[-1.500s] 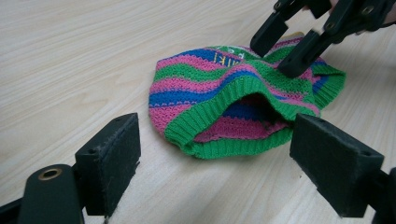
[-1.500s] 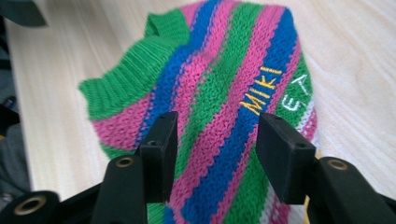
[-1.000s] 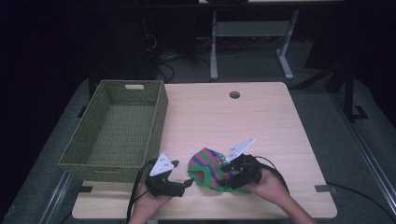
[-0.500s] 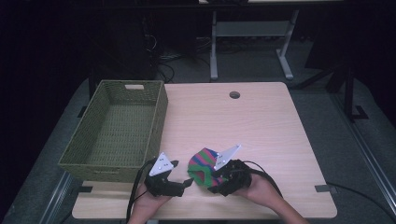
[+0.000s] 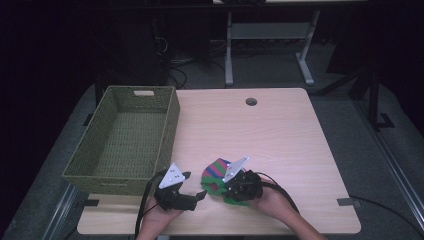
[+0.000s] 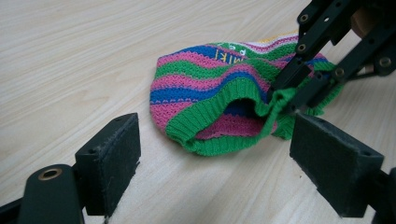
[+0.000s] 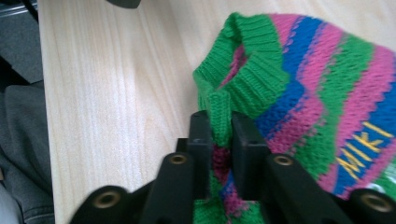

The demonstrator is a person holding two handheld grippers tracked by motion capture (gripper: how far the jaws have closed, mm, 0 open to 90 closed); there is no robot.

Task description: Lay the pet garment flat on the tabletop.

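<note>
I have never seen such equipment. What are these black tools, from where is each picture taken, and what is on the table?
A person sits at a wooden table and holds a hand tool in each hand: a gripper with two black fingers. One picture comes from a camera above the table; the other two come from cameras riding on each gripper, looking along its fingers. On the table stand a green woven basket and a striped knit hat. The right gripper has just been closing and now pinches the hat's green rim. The left gripper is open, its fingers apart, facing the hat's opening without touching it.
</note>
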